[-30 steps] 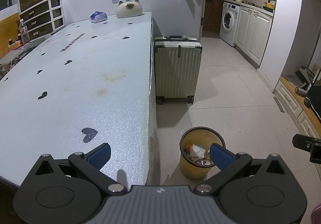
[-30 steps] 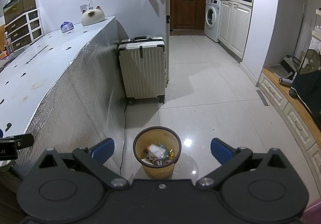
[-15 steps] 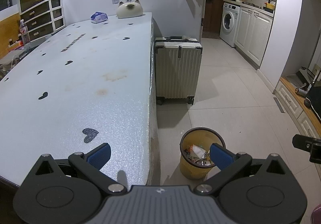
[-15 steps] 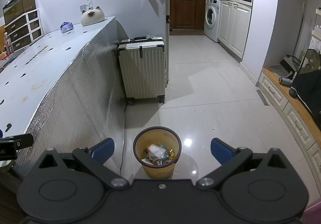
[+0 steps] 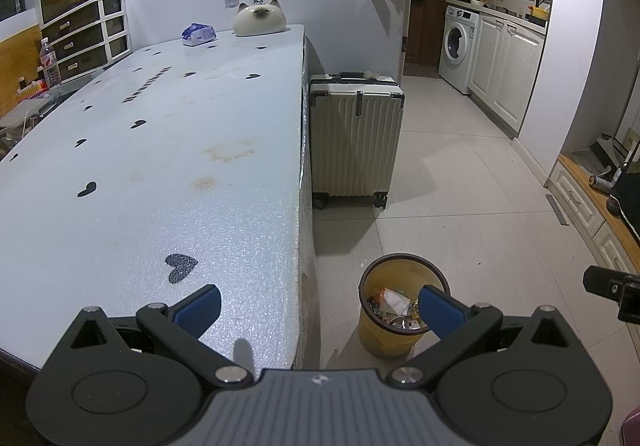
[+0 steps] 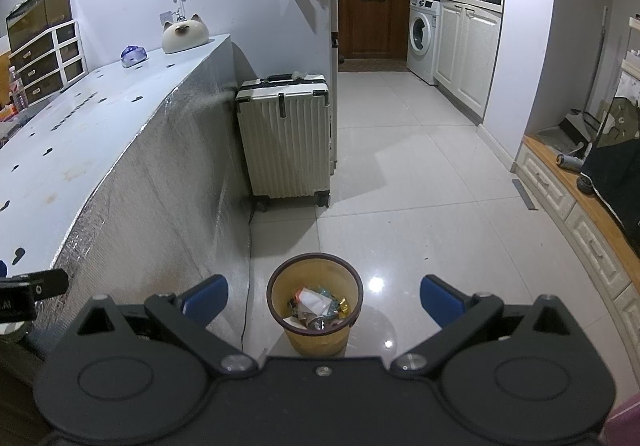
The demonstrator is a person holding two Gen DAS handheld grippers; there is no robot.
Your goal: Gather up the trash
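- Left wrist view: the left gripper (image 5: 319, 306) hangs over the near corner of the pale blue, heart-dotted counter (image 5: 168, 166), jaws spread wide and gripping nothing. The amber plastic wastebasket (image 5: 400, 310) stands on the tiled floor just beside the counter's edge, presumably within easy dropping reach; crumpled wrappers (image 5: 390, 300) lie inside.
- Right wrist view: the right gripper (image 6: 323, 298) hovers above the wastebasket (image 6: 316, 306), jaws likewise released and empty, aimed into the wrappers (image 6: 318, 306). A ribbed cream suitcase (image 6: 286, 138) stands beyond.

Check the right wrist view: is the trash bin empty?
No, the yellow trash bin on the floor holds crumpled wrappers.
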